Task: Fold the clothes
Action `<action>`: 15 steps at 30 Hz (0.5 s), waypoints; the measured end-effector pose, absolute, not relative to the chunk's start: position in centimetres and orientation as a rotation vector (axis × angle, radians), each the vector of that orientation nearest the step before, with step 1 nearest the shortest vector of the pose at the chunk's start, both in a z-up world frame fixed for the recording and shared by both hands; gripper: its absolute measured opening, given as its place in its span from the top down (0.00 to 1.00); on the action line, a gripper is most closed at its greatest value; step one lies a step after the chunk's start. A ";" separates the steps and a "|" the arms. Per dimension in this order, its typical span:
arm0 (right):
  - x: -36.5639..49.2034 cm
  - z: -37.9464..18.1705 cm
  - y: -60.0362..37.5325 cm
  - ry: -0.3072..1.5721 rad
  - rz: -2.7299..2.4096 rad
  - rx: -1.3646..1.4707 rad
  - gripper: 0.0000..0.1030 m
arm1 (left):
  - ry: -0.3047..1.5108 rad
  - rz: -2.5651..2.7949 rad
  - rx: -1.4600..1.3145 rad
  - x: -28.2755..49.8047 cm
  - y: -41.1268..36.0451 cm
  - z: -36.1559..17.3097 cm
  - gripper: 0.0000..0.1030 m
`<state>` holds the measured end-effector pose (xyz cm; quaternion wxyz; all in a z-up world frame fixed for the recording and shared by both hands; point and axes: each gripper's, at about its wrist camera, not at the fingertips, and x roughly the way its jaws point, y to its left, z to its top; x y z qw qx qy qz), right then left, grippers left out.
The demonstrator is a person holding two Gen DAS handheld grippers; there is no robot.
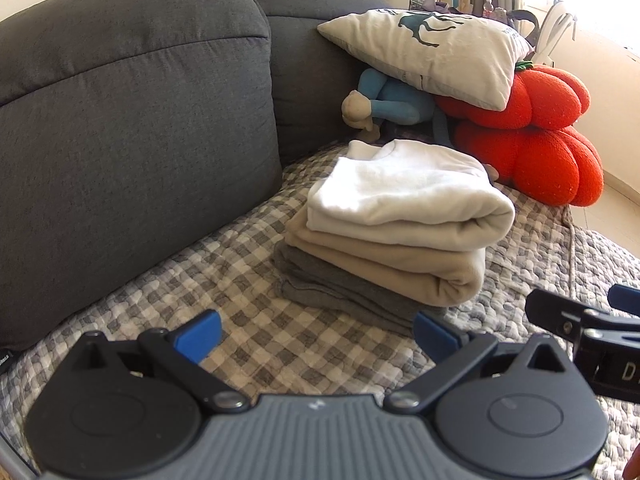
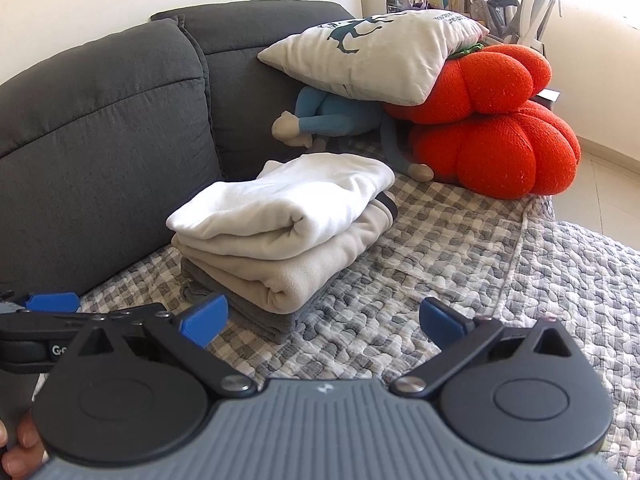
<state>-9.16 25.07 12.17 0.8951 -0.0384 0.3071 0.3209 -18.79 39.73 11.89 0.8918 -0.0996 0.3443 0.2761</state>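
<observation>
Three folded garments are stacked on the checked quilt: a white one [image 1: 404, 196] [image 2: 288, 204] on top, a beige one [image 1: 384, 264] [image 2: 280, 268] under it, and a dark grey one [image 1: 340, 292] [image 2: 256, 312] at the bottom. My left gripper [image 1: 316, 334] is open just in front of the stack, holding nothing. My right gripper [image 2: 324, 320] is open too, empty, with the stack ahead and to its left. The right gripper's fingers [image 1: 560, 312] show at the right edge of the left wrist view; the left gripper's blue pad [image 2: 52, 302] shows at the left edge of the right wrist view.
The grey sofa back [image 1: 132, 120] rises to the left of the stack. Behind it lie a printed cushion [image 1: 432, 52], a blue plush toy [image 1: 392, 100] and two red pumpkin cushions [image 1: 528, 140]. The checked quilt [image 2: 460, 248] stretches to the right. A hand [image 2: 20, 452] grips the left tool.
</observation>
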 end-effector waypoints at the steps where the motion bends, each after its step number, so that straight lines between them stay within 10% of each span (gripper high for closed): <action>1: -9.2 12.2 25.1 0.636 0.663 -0.079 0.00 | 0.716 0.572 -0.205 -18.8 39.7 11.8 0.01; 15: -9.2 12.1 25.2 0.637 0.647 -0.063 0.00 | 0.715 0.582 -0.178 -18.6 39.3 11.9 0.01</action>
